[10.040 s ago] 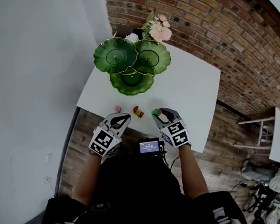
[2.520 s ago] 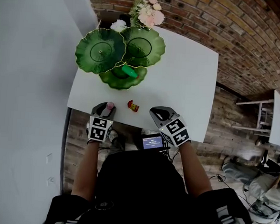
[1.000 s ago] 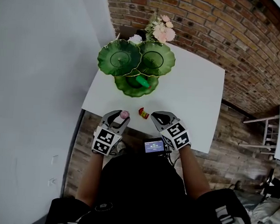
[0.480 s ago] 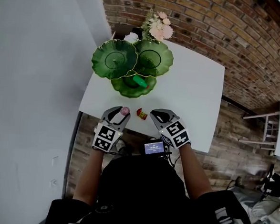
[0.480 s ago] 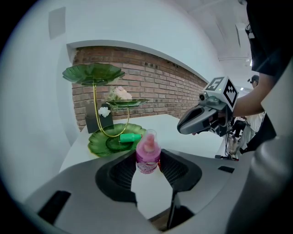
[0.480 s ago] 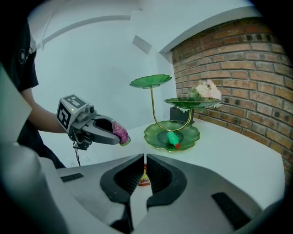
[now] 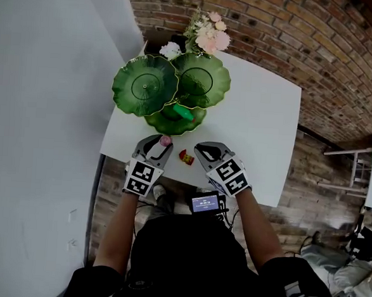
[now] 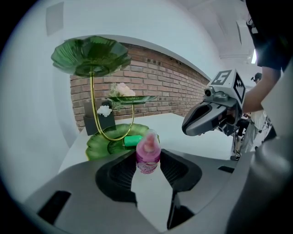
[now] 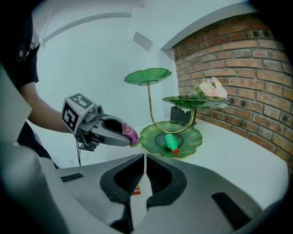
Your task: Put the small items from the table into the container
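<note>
My left gripper [image 8: 148, 168] is clamped on a small pink translucent plastic baby bottle [image 8: 148, 153], which stands upright between the ribbed black pads with its rounded teat end uppermost. My right gripper [image 9: 144, 170] beside it has its jaws drawn together on nothing. I judge this to be the carrying step: the bottle is over the front of the matte white table [image 7: 258, 112], near the container's front rim. The next move calls for bringing it over a dish, lowering it and easing the jaws apart so it does not roll off the wavy edge. Just past my right jaws, a small red and yellow item [image 7: 186, 157] lies on the table, not yet picked up; I take it to be the right gripper's job. Beyond is the container, a glossy green three-tier stand of lotus-leaf dishes [image 7: 157, 125] on a thin curved gold wire frame. Its lowest dish already holds a smooth green plastic bottle with a red cap [image 9: 170, 142], lying on its side. Behind the stand, pale pink and white flowers [image 7: 210, 35] sit against a rough red brick wall [image 7: 295, 38].
</note>
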`<state>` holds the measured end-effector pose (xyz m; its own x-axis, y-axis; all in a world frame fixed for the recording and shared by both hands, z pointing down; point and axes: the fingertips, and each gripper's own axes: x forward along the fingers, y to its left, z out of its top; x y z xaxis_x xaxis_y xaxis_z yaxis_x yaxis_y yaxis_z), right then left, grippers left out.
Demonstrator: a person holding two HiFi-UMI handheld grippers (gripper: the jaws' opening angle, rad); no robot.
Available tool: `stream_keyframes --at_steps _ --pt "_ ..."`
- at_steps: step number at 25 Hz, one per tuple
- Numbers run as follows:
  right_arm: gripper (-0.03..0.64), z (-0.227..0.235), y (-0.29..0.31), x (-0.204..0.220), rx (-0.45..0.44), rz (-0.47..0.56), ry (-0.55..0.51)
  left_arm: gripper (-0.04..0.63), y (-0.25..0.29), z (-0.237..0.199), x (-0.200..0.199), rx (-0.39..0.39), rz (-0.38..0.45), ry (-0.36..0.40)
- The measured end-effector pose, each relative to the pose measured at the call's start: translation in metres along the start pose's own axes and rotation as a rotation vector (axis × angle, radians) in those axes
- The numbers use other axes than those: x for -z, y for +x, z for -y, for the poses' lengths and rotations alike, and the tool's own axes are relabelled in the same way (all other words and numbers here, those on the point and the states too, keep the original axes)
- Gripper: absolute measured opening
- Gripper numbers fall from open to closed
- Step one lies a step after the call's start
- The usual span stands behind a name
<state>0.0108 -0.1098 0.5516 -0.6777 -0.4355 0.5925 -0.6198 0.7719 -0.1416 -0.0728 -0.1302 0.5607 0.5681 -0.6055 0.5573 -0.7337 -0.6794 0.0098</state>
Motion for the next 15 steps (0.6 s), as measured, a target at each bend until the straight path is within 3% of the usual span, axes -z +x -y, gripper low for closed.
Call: stream_keyframes --at_steps 15 --pt "0.028 0.02 0.014 -0.004 -0.004 -0.01 0.015 0.172 0.047 -0.043 0.004 -0.074 -0.023 -0.013"
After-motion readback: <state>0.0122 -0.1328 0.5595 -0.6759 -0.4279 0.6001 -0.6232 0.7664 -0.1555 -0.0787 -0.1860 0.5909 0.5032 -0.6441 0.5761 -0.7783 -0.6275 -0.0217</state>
